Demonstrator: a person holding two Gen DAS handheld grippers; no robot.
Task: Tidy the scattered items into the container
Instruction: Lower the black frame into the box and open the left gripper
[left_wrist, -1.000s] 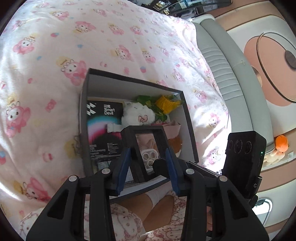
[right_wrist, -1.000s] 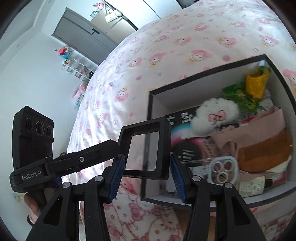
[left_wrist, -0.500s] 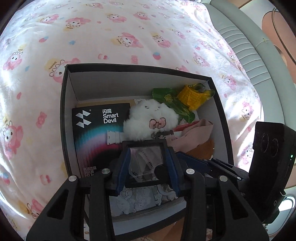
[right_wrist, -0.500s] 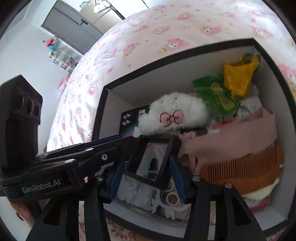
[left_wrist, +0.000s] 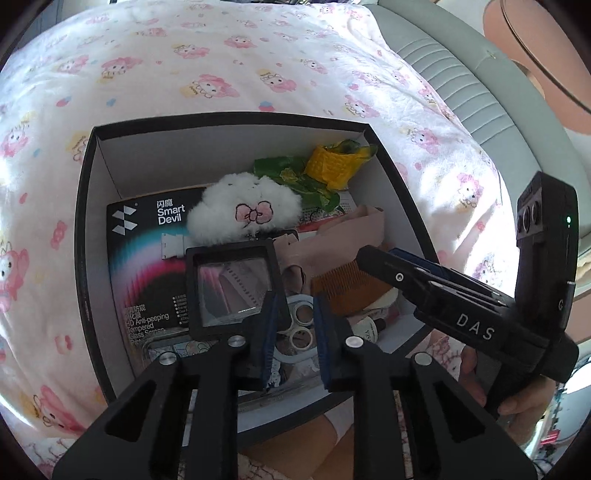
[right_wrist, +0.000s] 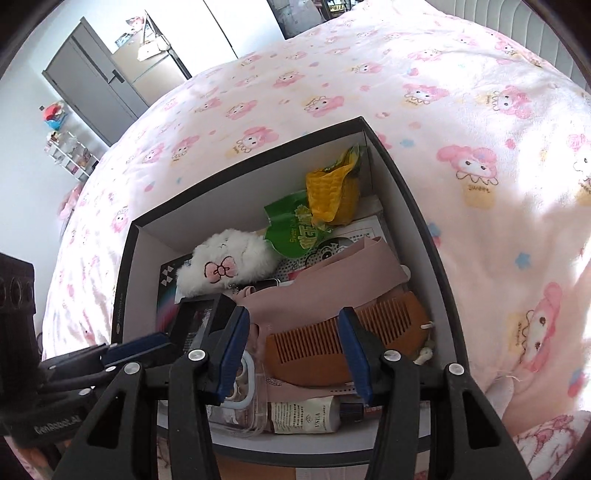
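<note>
A black box (left_wrist: 83, 258) with white inner walls sits on the pink cartoon-print bedspread and holds several items. A black-framed clear case (left_wrist: 232, 291) lies inside it on the Smart Devil package (left_wrist: 147, 258), just left of my left gripper (left_wrist: 295, 332). The left jaws are closing with nothing pressed between them; only a pale phone case (left_wrist: 299, 306) shows below through the gap. My right gripper (right_wrist: 291, 343) stands open over a brown comb (right_wrist: 306, 343), holding nothing. The framed case (right_wrist: 199, 317) is outside its jaws, to their left.
Also in the box (right_wrist: 123, 280): a white plush with a pink bow (left_wrist: 243, 214), green and yellow snack packs (left_wrist: 332, 166), pink cloth (left_wrist: 351, 229), a small bottle (right_wrist: 306, 415). A grey padded headboard (left_wrist: 461, 92) stands at right. A person's hand (left_wrist: 517, 402) grips the right handle.
Both grippers came down over the box with the framed case between their pads. Now the case lies inside, free of both, and the left jaws have narrowed.
</note>
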